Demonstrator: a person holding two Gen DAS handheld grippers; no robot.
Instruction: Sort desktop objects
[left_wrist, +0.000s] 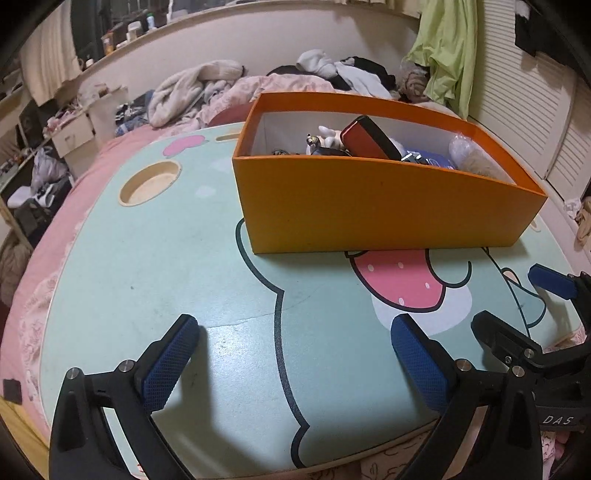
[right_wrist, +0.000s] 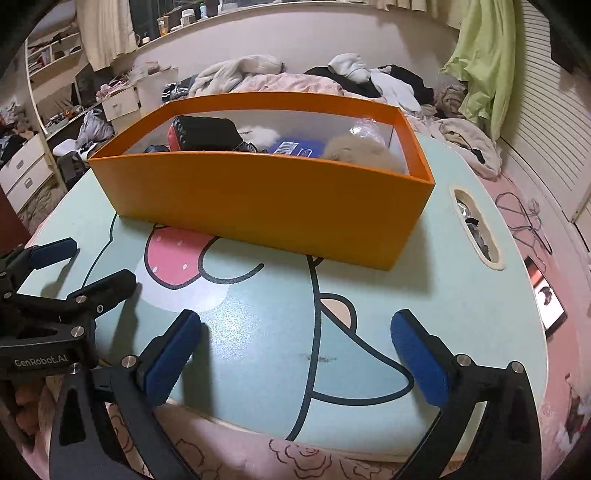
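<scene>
An open orange box (left_wrist: 384, 206) sits on the mint cartoon-printed worktop (left_wrist: 166, 280), filled with small items. Left gripper (left_wrist: 295, 362) reads "GenRobot.AI", right gripper (right_wrist: 295, 358) "DAS"; both fingers spread wide, holding nothing.

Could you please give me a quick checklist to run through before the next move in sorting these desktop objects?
1. Left claw open with nothing between its pads: ok.
2. Right claw open and empty: ok.
3. Orange box upright on the lap table, top open: ok.
4. Room left in the box: cannot tell; a red and black case, a blue packet and a fluffy item already lie inside.
5. Loose objects left on the tabletop to sort: none visible in either view; not ok for picking.
6. The two claws apart from each other: ok, though they sit close side by side.
</scene>
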